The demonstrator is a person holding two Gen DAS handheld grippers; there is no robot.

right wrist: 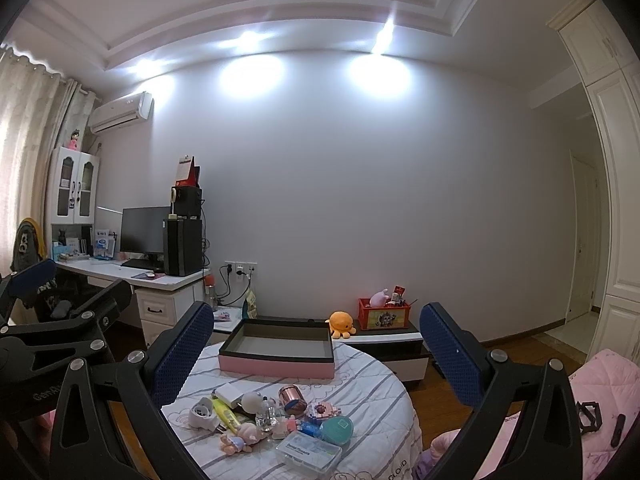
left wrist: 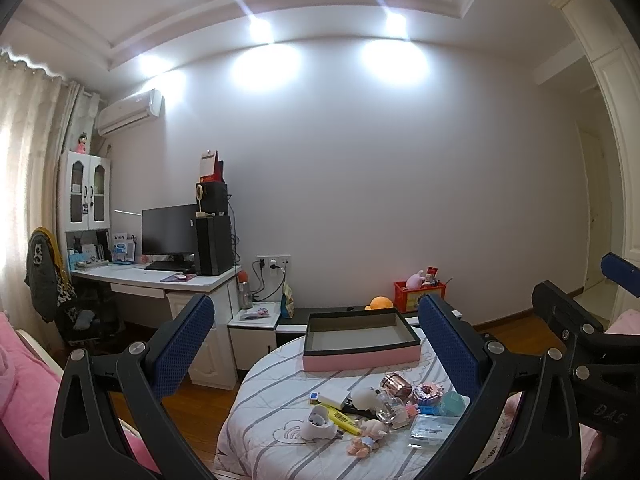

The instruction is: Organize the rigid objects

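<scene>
An empty pink box with a dark rim (left wrist: 360, 360) (right wrist: 276, 368) sits at the far side of a round table with a striped cloth (left wrist: 276, 384) (right wrist: 372, 392). In front of the box lies a pile of small items: a white adapter (left wrist: 334, 394) (right wrist: 229, 393), a yellow highlighter (left wrist: 345, 419) (right wrist: 224, 412), a copper jar (left wrist: 396, 384) (right wrist: 292, 400), a doll (left wrist: 366, 438) (right wrist: 240, 438), a teal case (left wrist: 454, 402) (right wrist: 337, 429) and a clear plastic box (left wrist: 430, 430) (right wrist: 308, 454). My left gripper (left wrist: 316, 308) and right gripper (right wrist: 317, 312) both hang open and empty above the near side of the table.
A low cabinet behind the table carries an orange plush (right wrist: 341, 323) and a red crate (right wrist: 384, 314). A white desk with a monitor (left wrist: 170, 230) stands at the left. Pink bedding (right wrist: 600, 392) lies beside the table, with wooden floor (left wrist: 192, 408) around it.
</scene>
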